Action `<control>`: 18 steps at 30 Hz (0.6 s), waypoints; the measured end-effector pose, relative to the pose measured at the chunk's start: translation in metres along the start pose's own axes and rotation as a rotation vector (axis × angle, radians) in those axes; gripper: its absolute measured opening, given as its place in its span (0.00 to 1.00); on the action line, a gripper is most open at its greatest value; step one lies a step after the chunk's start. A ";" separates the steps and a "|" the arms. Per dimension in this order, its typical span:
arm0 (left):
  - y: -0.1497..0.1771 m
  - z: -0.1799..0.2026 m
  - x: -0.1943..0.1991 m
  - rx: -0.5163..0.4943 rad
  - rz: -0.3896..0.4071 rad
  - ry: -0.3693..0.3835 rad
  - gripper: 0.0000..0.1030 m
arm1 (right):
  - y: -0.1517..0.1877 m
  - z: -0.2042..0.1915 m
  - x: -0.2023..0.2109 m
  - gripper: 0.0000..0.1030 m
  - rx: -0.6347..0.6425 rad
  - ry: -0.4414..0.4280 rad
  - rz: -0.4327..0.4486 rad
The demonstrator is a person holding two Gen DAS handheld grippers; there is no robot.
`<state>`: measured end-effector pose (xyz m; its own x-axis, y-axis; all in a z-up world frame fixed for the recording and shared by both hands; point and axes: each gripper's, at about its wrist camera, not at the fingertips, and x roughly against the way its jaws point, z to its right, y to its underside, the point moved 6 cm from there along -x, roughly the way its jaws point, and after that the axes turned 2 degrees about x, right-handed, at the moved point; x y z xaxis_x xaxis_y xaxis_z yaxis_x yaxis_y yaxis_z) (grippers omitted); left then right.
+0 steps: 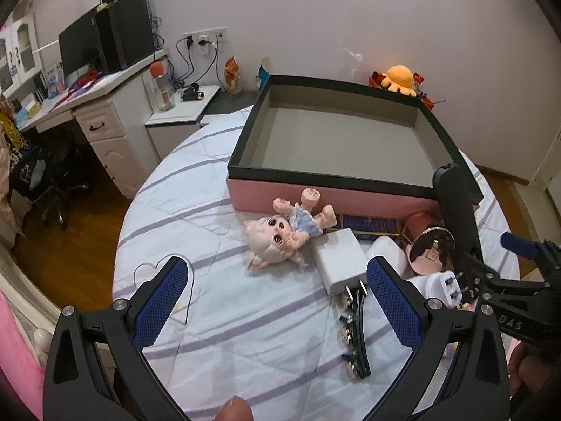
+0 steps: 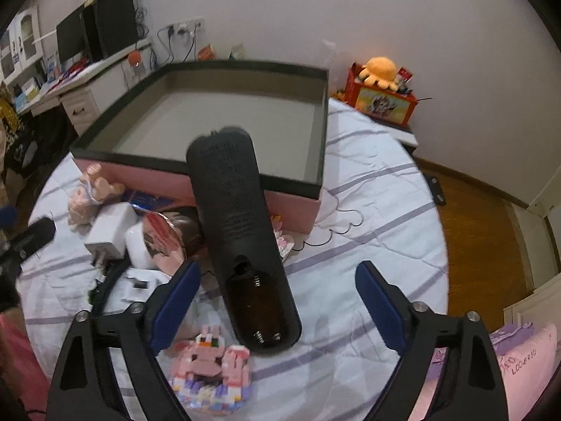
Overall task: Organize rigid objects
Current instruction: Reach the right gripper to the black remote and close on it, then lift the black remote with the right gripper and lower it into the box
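Note:
A black remote (image 2: 238, 217), back side up with its battery bay uncovered, leans steeply against the front rim of the open pink box (image 2: 140, 159). My right gripper (image 2: 277, 284) is open; the remote's lower end sits between the blue pads without touching them. In the left wrist view the remote (image 1: 455, 210) rises at the box (image 1: 333, 173) corner. My left gripper (image 1: 277, 273) is open over bare sheet. Ahead of it lie a doll (image 1: 277, 235), a white charger (image 1: 342, 259) and a black jewelled hair clip (image 1: 354, 333). The box is empty.
A round mirror (image 1: 431, 251) and a white plug (image 1: 443, 286) crowd the pile by the remote. A pink block figure (image 2: 210, 361) lies below the right gripper. Beyond the bed are a desk with monitor (image 1: 87, 45), an office chair (image 1: 59, 189) and an orange plush (image 1: 399, 77).

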<state>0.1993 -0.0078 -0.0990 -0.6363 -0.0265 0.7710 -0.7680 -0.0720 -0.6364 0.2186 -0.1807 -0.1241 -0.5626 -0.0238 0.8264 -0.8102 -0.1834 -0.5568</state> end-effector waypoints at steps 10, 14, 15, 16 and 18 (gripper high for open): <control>-0.003 0.008 -0.014 -0.017 -0.034 0.009 1.00 | 0.000 -0.014 -0.020 0.48 0.030 -0.105 -0.044; -0.005 0.010 -0.013 -0.023 -0.036 0.013 1.00 | 0.001 -0.010 -0.016 0.47 0.012 -0.121 -0.030; -0.005 0.010 -0.010 -0.024 -0.033 0.013 1.00 | 0.002 -0.008 -0.013 0.46 0.004 -0.120 -0.024; -0.005 0.010 -0.009 -0.023 -0.031 0.012 1.00 | 0.002 -0.006 -0.010 0.46 -0.005 -0.119 -0.017; -0.005 0.011 -0.006 -0.021 -0.027 0.016 1.00 | 0.001 -0.002 -0.004 0.45 -0.020 -0.122 -0.004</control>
<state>0.2084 -0.0179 -0.1002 -0.6163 -0.0086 0.7875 -0.7862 -0.0511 -0.6158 0.2195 -0.1788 -0.1285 -0.5361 -0.1424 0.8320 -0.8163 -0.1636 -0.5540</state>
